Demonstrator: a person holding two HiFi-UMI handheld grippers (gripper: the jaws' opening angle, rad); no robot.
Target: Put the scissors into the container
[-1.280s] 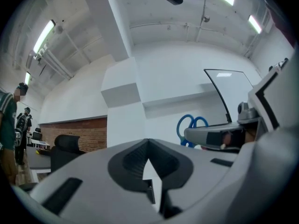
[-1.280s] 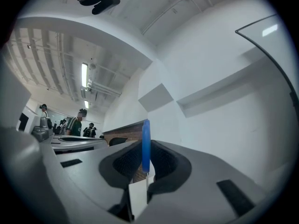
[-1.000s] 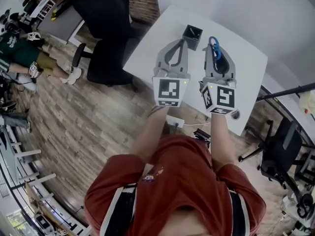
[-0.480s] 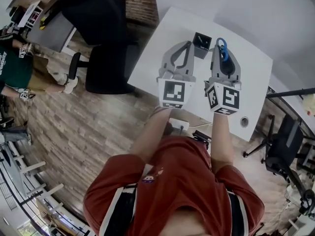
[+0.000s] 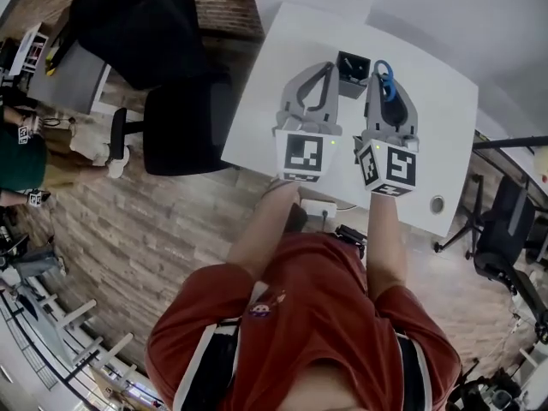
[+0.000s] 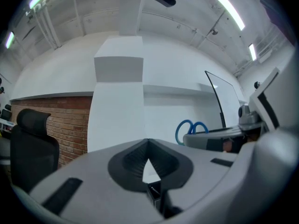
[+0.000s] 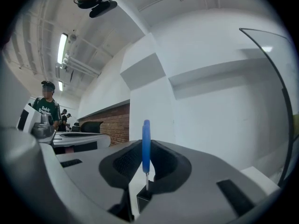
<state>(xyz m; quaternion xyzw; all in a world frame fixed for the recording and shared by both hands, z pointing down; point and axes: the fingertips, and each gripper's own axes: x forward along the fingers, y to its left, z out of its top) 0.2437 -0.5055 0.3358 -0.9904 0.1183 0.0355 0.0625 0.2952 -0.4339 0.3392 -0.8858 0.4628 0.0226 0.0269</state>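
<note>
A black square container [image 5: 352, 62] stands on the white table [image 5: 428, 127]; it also shows low between the jaws as a dark container [image 6: 155, 195] and a dark container [image 7: 144, 200]. My right gripper [image 5: 378, 79] is shut on the blue-handled scissors [image 5: 384, 84], just right of the container. In the right gripper view the scissors [image 7: 146, 146] stand edge-on between the jaws, handles up and blade down toward the container. My left gripper [image 5: 329, 65] is shut and empty, its tip at the container's left side. The blue scissors [image 6: 190, 126] show to the right in the left gripper view.
A black office chair [image 5: 163, 75] stands left of the table over wooden floor. A small round fitting [image 5: 437, 203] sits near the table's front right corner. A white power strip [image 5: 313, 210] lies below the front edge. Another chair [image 5: 505, 229] is at the right.
Both grippers have moved forward and lower over the table, the right one carrying the scissors closer to the container. The jaws have not changed.
</note>
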